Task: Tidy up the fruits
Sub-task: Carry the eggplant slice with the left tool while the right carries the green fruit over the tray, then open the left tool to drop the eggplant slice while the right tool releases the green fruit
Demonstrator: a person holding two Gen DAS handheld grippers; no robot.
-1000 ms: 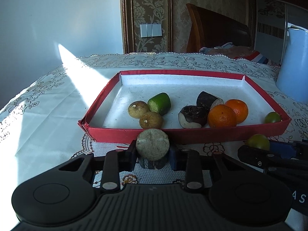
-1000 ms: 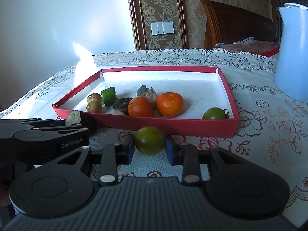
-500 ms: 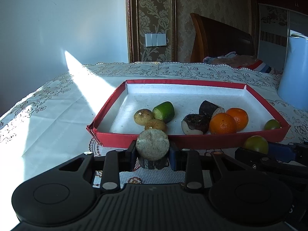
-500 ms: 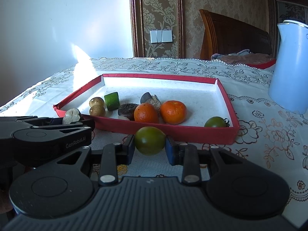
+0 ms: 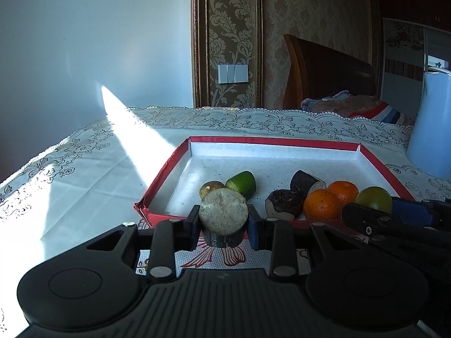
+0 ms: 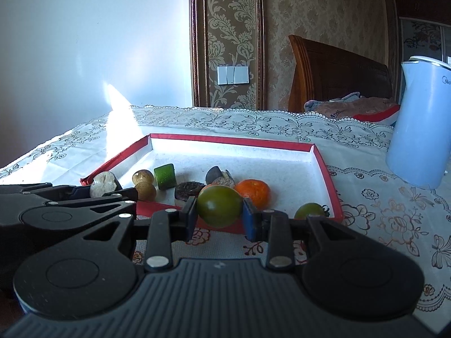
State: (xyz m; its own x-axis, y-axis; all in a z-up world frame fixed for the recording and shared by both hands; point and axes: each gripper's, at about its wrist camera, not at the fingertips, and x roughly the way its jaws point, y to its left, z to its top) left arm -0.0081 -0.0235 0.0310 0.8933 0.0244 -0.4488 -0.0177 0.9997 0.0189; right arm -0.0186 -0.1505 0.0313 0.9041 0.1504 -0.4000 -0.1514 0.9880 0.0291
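**Both grippers carry fruit at the near rim of the red tray**

The left gripper (image 5: 224, 226) is clamped on a pale, round-faced fruit chunk (image 5: 223, 211) with dark skin below, held above the tablecloth just short of the tray's near edge. The right gripper (image 6: 219, 219) pinches a green tomato (image 6: 219, 205) between its blue-padded fingers (image 6: 249, 221), likewise raised before the near rim, to the right of the left gripper.

The red tray (image 6: 321, 163) with its white floor lies on the table, and its fruit crowds the near half. Toward the near left corner sit two small brown round fruits (image 6: 143, 177) touching one another, with a green cut piece (image 6: 165, 176) just beside them. In the middle of the near edge lie two dark-skinned chunks (image 5: 284, 204), one behind the other, and close on their right two oranges (image 5: 322, 204) touch side by side. A second small green tomato (image 6: 310, 211) with its stalk rests in the near right corner, apart from the oranges. The far half of the tray floor shows only white.

A lace-patterned white tablecloth (image 6: 380, 211) with brown flower prints covers the table. A pale blue kettle (image 6: 420, 129) stands upright beyond the tray's right edge. Behind the table's far edge are a wooden headboard (image 6: 338, 76), bedding, and a white wall switch (image 6: 233, 75) on ornate wallpaper.
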